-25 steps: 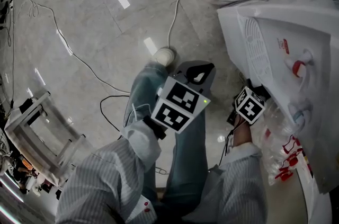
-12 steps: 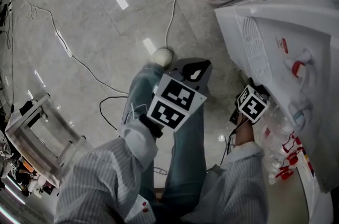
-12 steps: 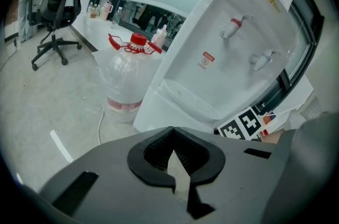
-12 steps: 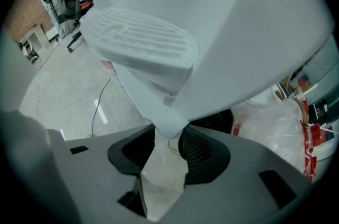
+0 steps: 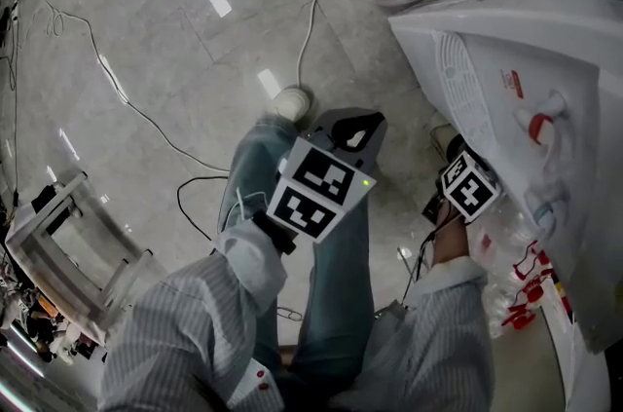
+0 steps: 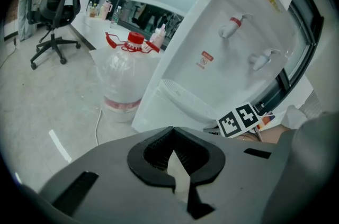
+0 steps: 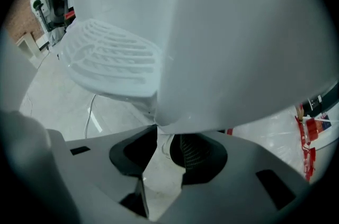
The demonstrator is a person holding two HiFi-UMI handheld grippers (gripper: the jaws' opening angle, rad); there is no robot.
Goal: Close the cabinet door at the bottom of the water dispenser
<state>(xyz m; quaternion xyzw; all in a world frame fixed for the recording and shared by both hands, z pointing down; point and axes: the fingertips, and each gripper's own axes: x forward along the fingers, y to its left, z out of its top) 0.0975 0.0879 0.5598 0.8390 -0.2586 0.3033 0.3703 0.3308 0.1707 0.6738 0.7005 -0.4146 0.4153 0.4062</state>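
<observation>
The white water dispenser stands at the right, with its red and blue taps facing me. In the right gripper view its white cabinet door fills the picture, and the door's lower corner sits right at the jaw tips. My right gripper points steeply down at the dispenser's base. Its jaws are closing, with a gap and bare floor still showing between them. My left gripper hangs still above the person's jeans, its tips together and holding nothing.
A large clear water bottle with a red cap stands beyond the dispenser, and a white cable runs across the floor. A clear rack is at the left. Plastic bags with red print lie beside the dispenser. The drip tray juts out overhead.
My right gripper has shifted a little rightward, closer to the dispenser's base. The left gripper has kept its place.
</observation>
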